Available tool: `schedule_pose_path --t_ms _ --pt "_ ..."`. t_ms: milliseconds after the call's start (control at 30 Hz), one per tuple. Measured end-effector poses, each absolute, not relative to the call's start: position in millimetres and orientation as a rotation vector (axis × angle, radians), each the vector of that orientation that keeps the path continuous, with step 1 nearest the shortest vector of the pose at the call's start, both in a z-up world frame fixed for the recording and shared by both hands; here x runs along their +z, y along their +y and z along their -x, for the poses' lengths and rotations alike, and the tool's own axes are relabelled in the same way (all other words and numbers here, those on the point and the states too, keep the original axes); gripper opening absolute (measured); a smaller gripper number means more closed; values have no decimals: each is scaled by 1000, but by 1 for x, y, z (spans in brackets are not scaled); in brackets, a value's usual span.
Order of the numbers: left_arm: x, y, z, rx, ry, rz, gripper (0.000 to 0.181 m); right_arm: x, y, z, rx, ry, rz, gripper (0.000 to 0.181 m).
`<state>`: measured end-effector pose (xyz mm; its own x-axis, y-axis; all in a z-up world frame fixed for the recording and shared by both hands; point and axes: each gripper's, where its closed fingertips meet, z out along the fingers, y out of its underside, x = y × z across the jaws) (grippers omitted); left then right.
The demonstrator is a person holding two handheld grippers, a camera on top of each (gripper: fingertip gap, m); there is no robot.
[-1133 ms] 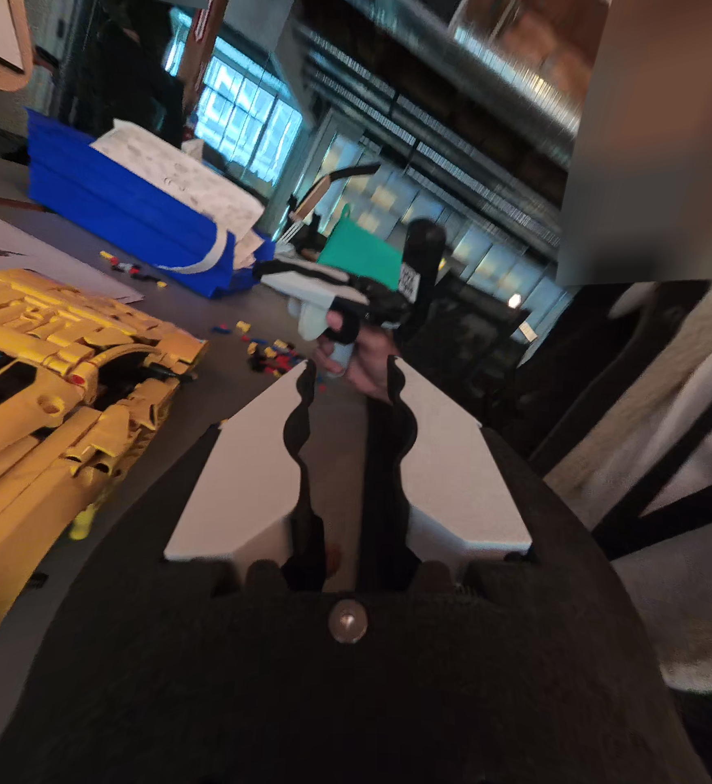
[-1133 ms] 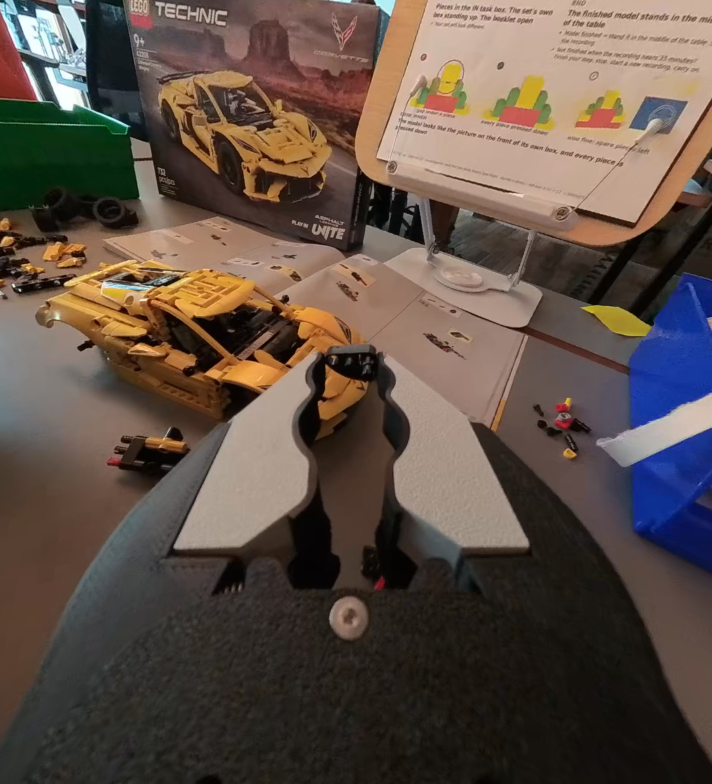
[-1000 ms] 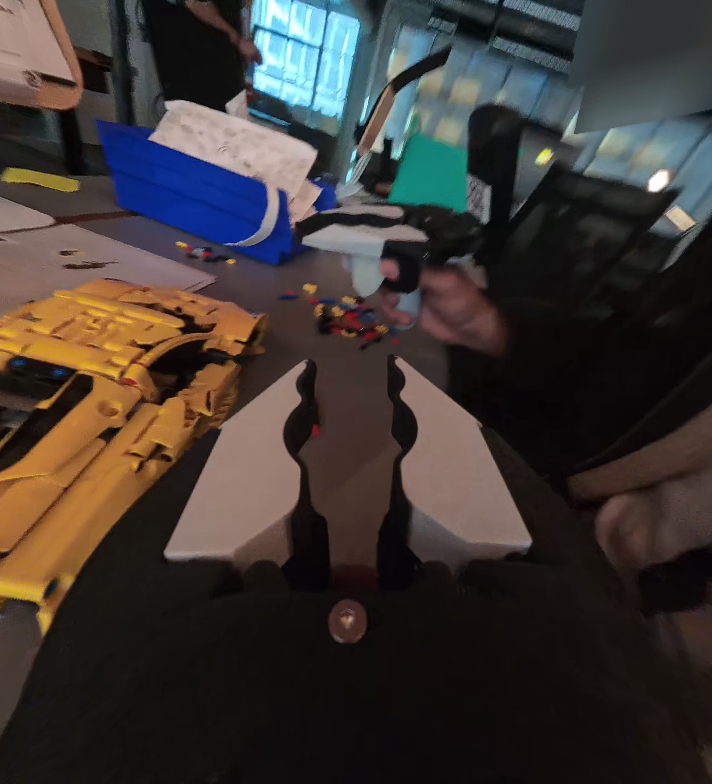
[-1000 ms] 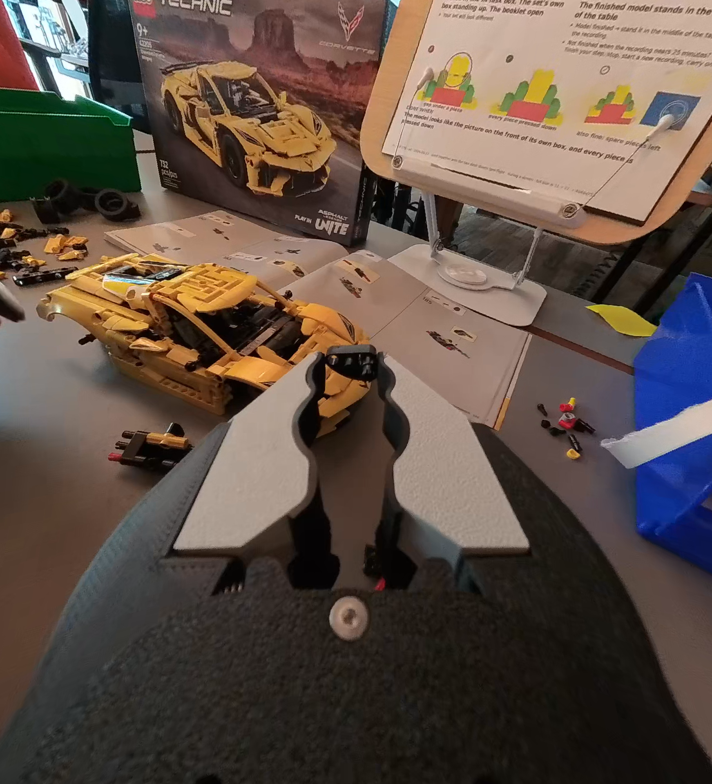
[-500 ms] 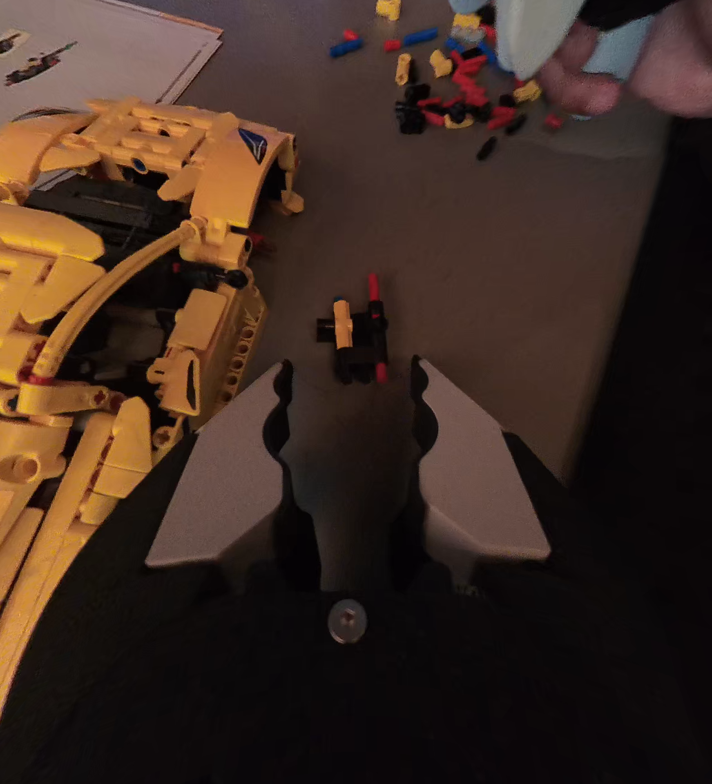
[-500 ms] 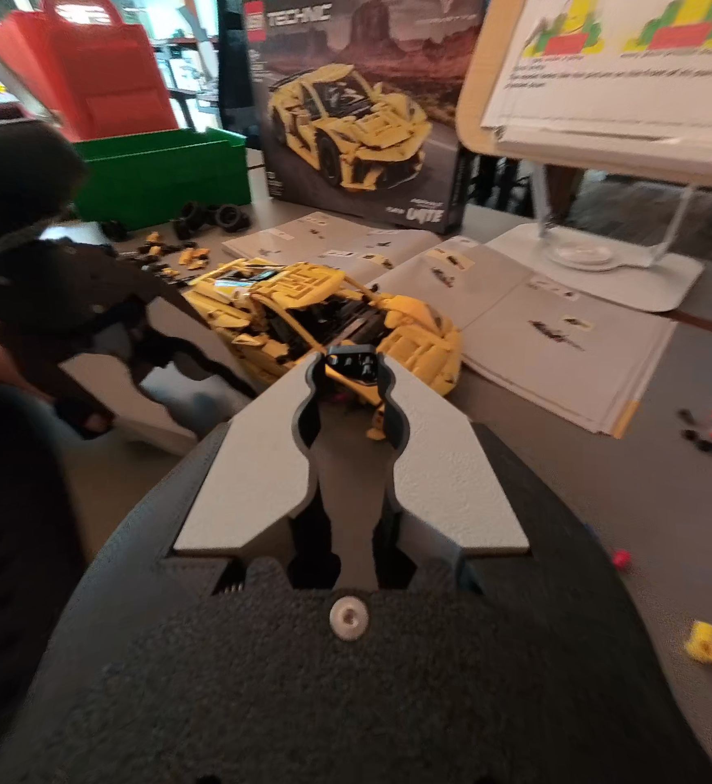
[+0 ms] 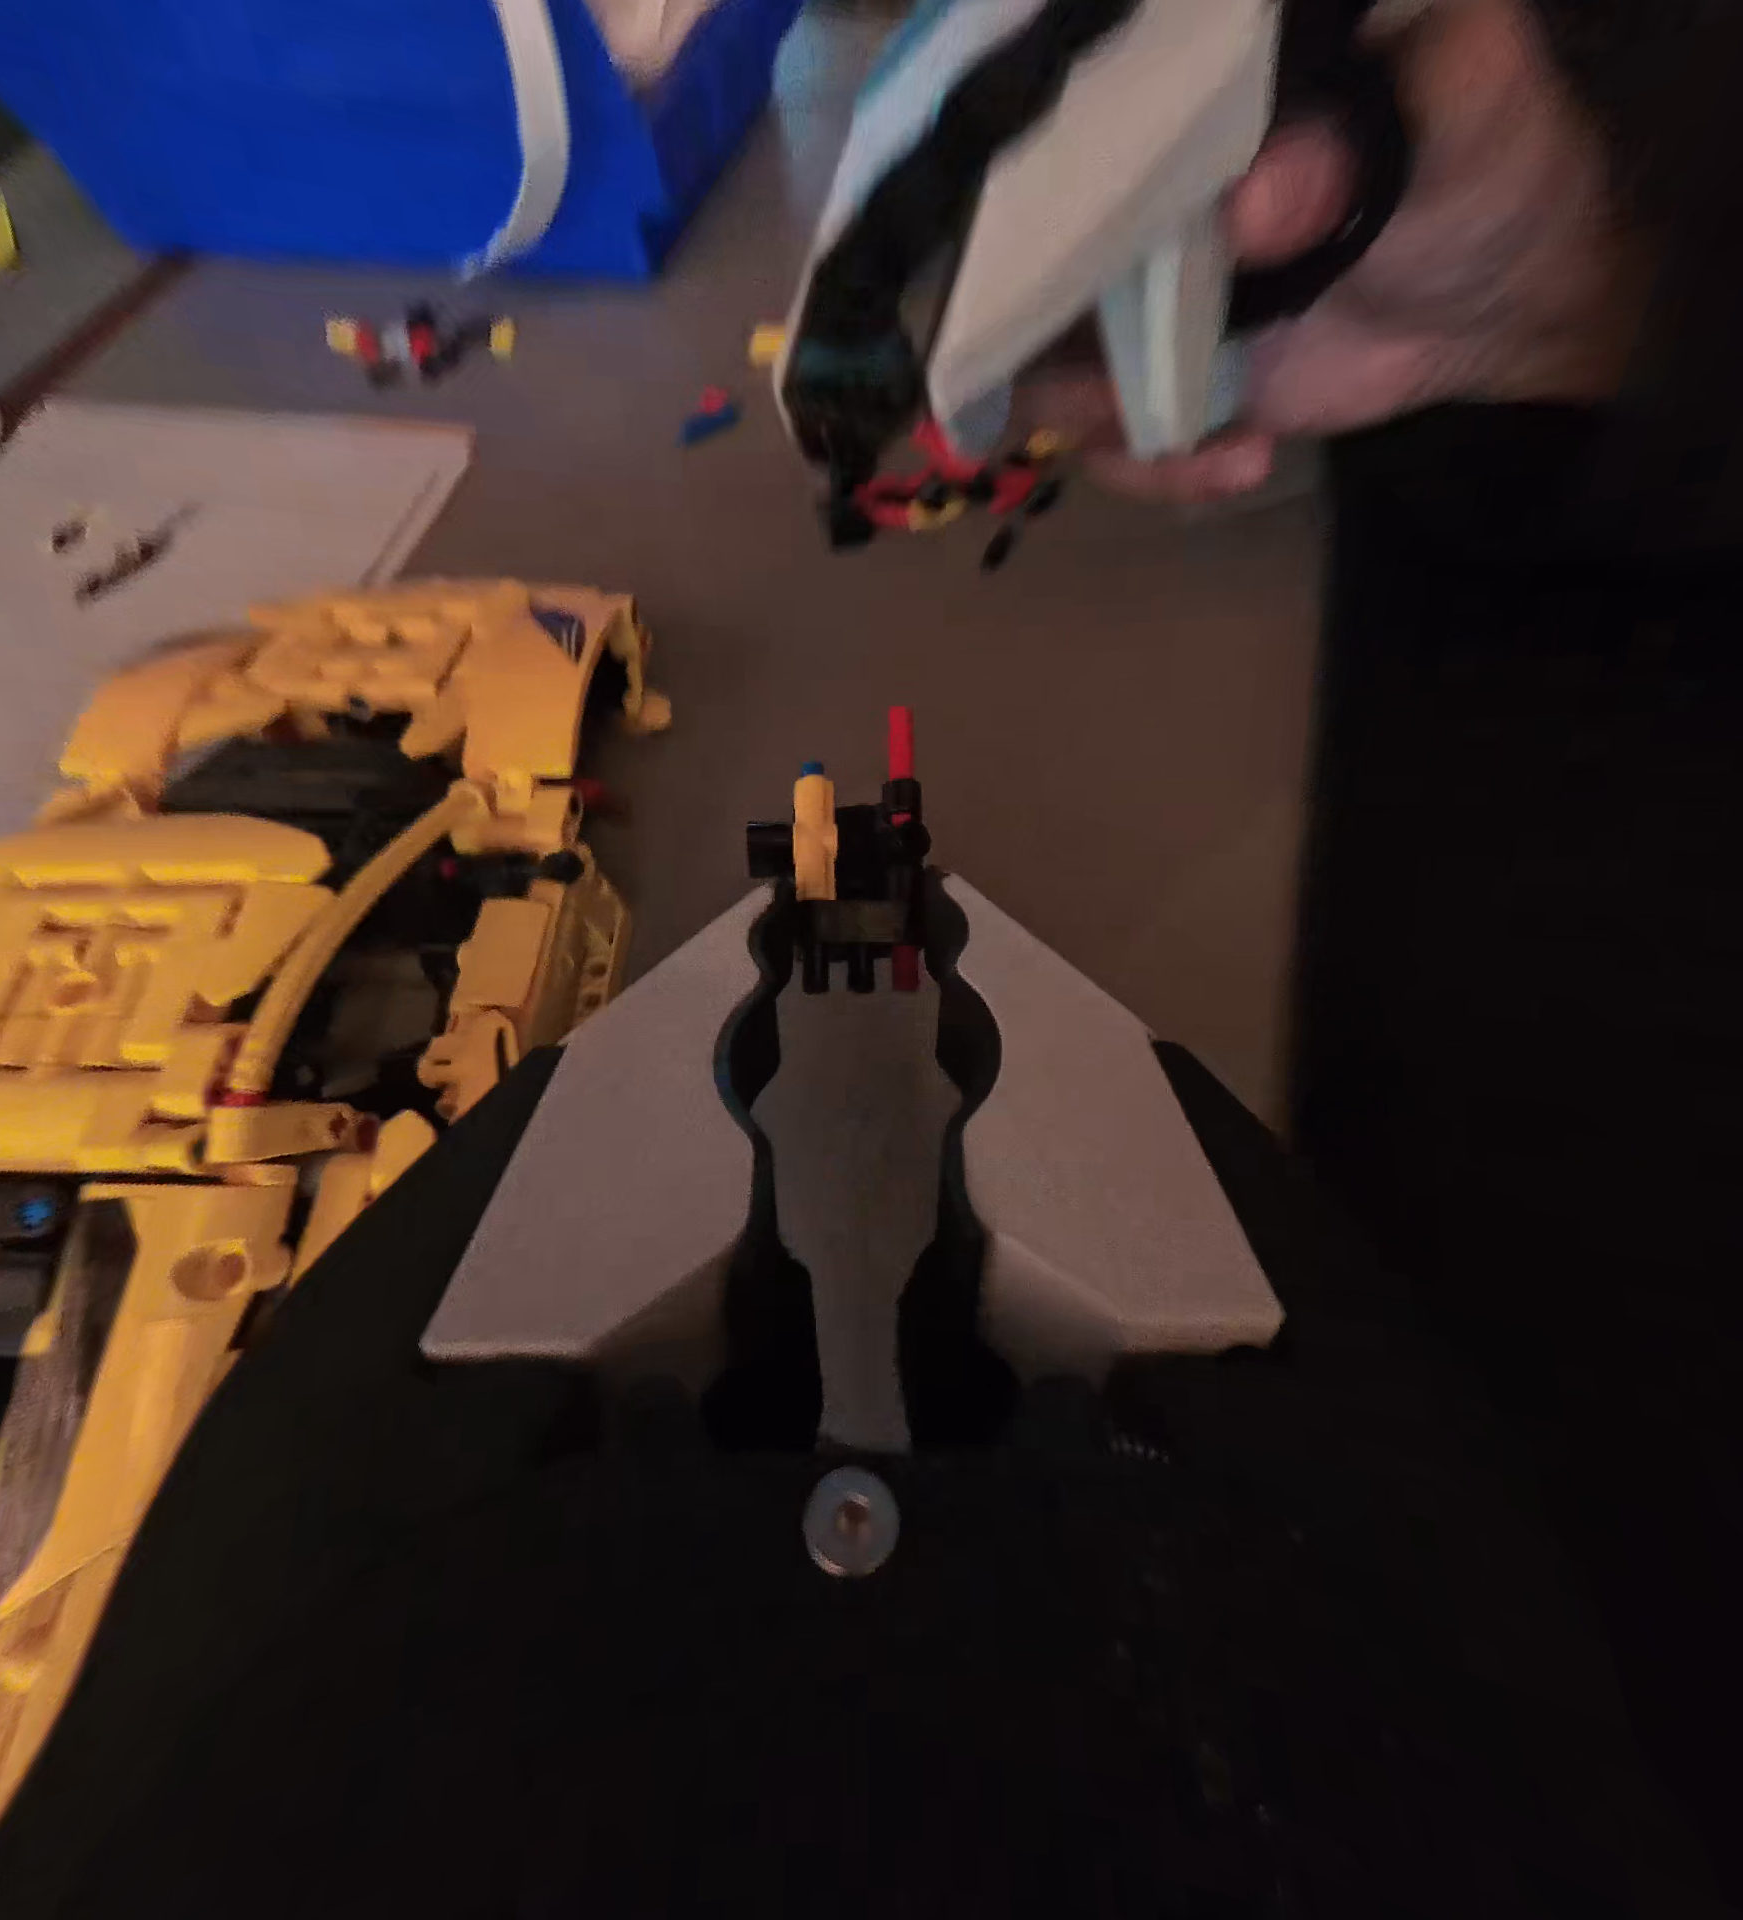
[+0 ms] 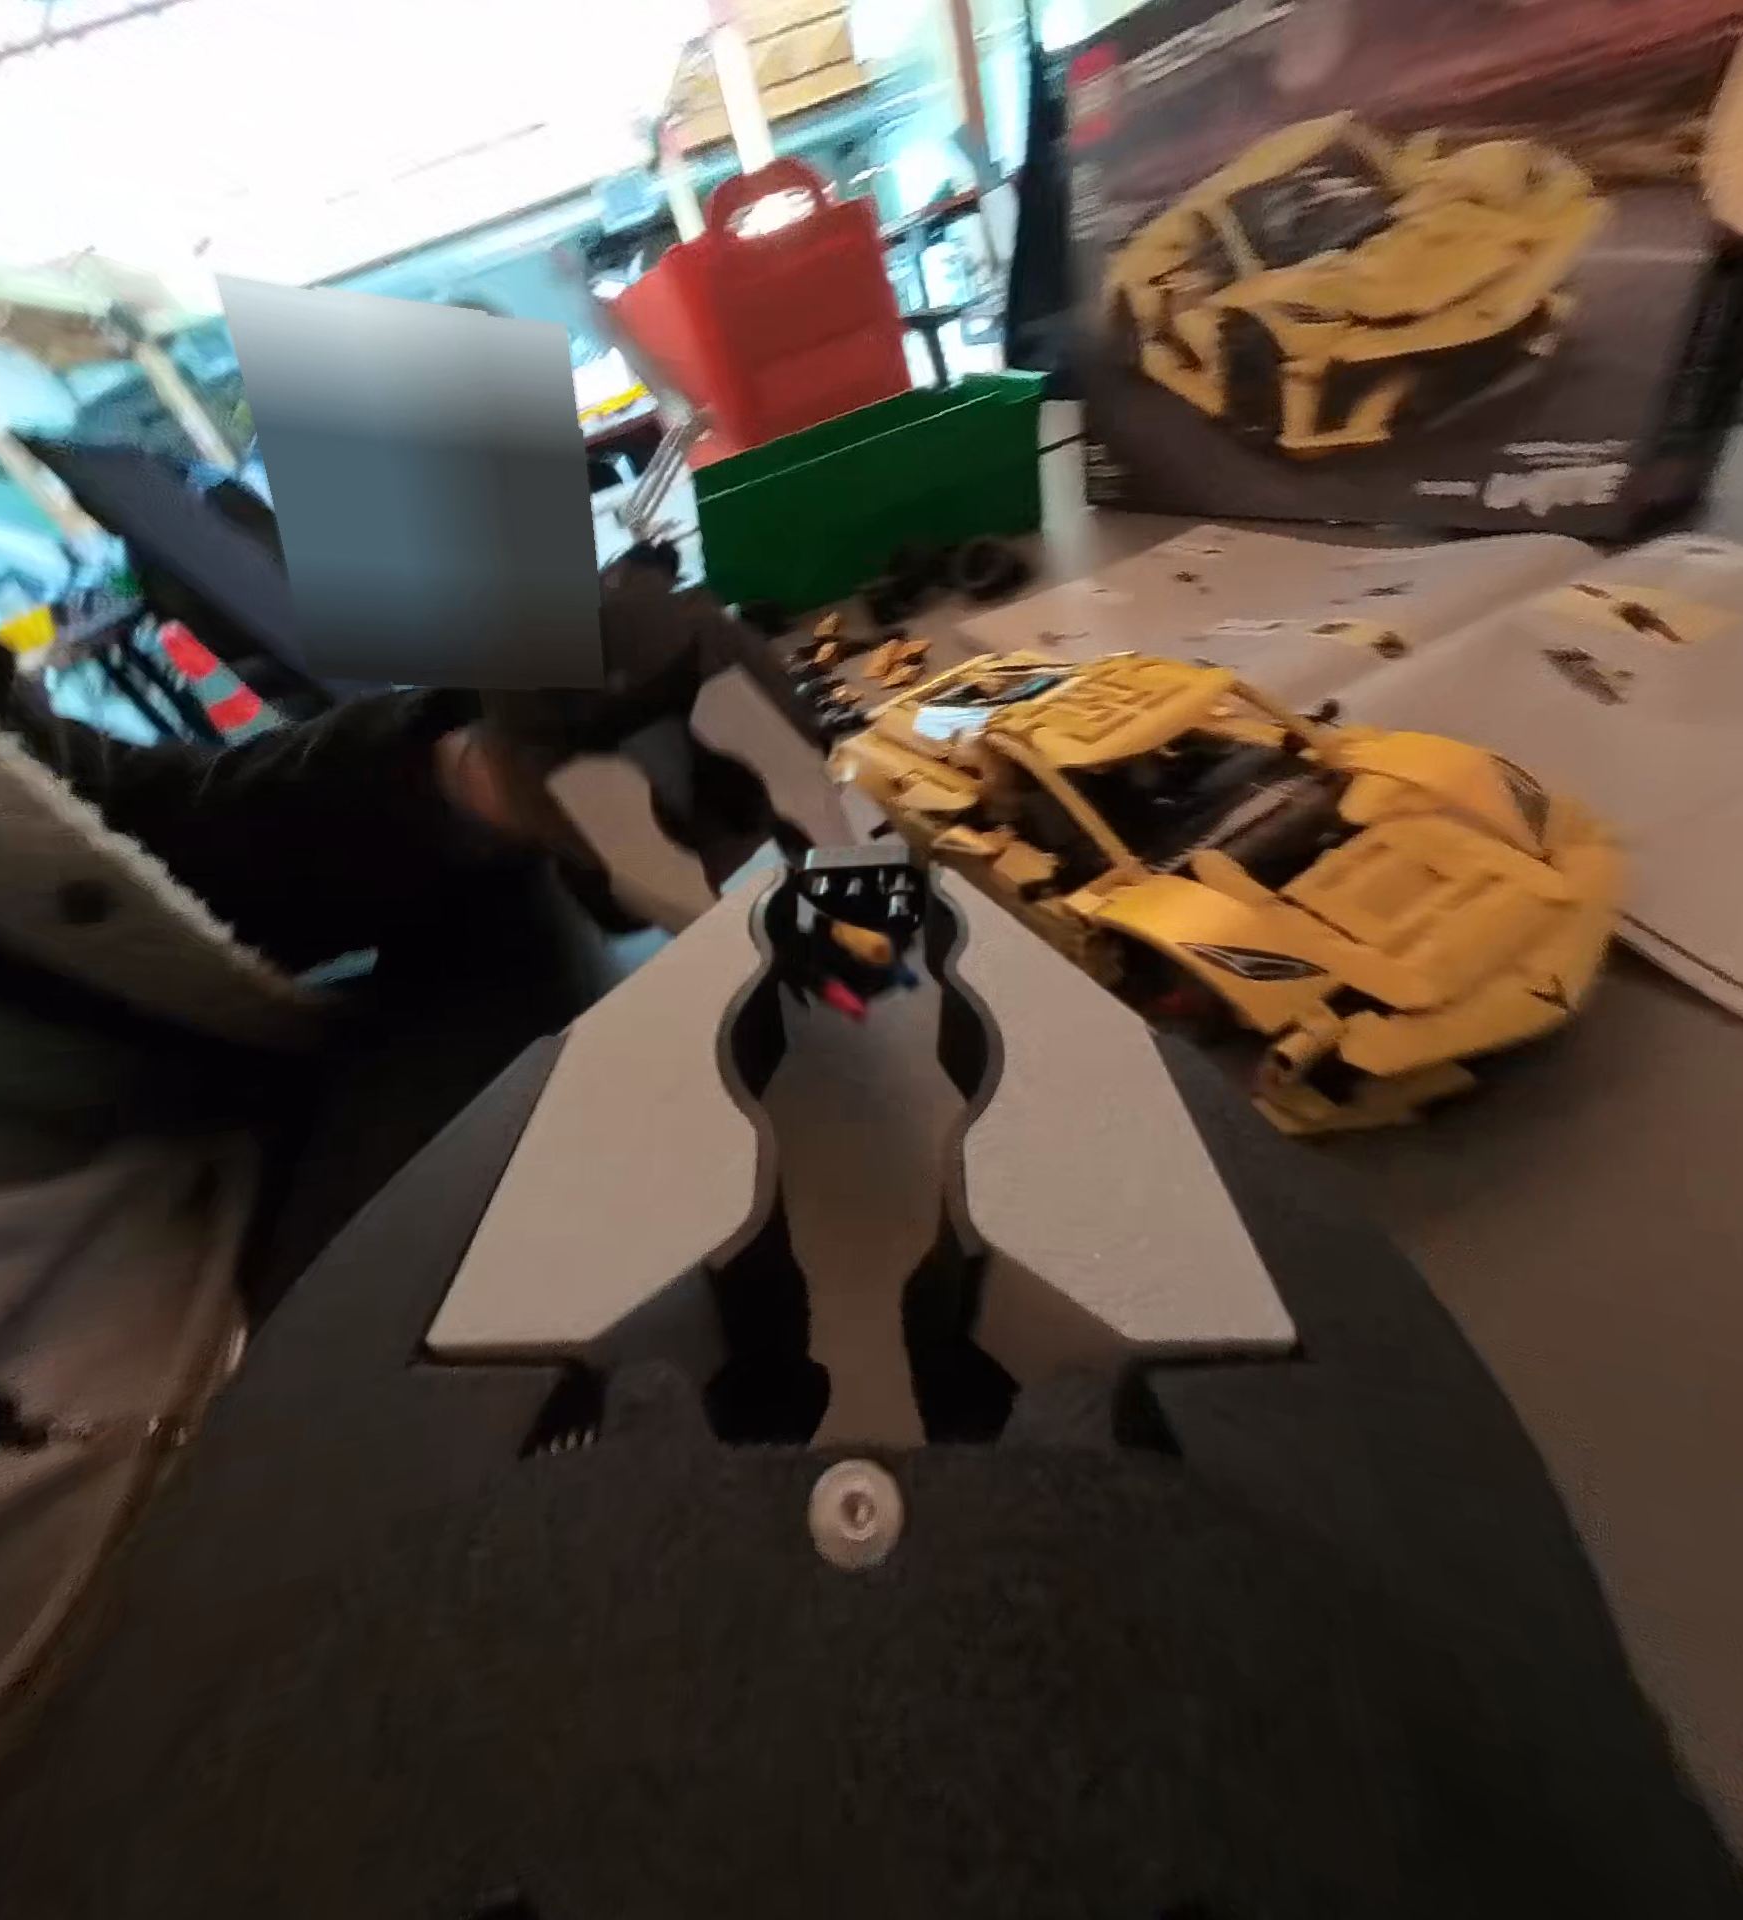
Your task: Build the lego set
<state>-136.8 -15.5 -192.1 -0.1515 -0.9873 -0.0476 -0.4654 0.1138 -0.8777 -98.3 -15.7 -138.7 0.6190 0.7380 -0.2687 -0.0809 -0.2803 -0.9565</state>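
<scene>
Now, left wrist view: my left gripper sits low over the grey counter, its tips either side of a small black sub-assembly carrying a yellow piece and a red axle.
Left gripper state: I cannot tell whether it is pinching the sub-assembly or only bracketing it.
Task's thing: the yellow car model lies just to my left on the counter, apart from the sub-assembly.
Other gripper: my right gripper hangs above a scatter of loose pieces, blurred.
Container: a blue bin at the far edge holds white paper.
Right wrist view: my right gripper is clenched on a small dark grey part.
Container: a green bin stands beyond the car model; its contents are hidden.
Box: the set's box stands upright behind.
Risk: as I judge it, an off-centre squeeze could twist the sub-assembly out, or the red axle could slide free.
</scene>
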Motion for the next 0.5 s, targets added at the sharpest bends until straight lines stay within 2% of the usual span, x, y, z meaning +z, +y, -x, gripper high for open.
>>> schedule_pose_path --t_ms 100,267,500 --pt "-168 -29 152 -1167 1674 1293 24 -152 -33 121 895 -744 1687 23" --pt "-158 -40 163 -1423 1649 1390 24 -153 -41 133 907 -843 1657 23" --pt "-172 -47 165 -1432 1725 1477 24 -155 -48 139 1048 -837 1713 22"
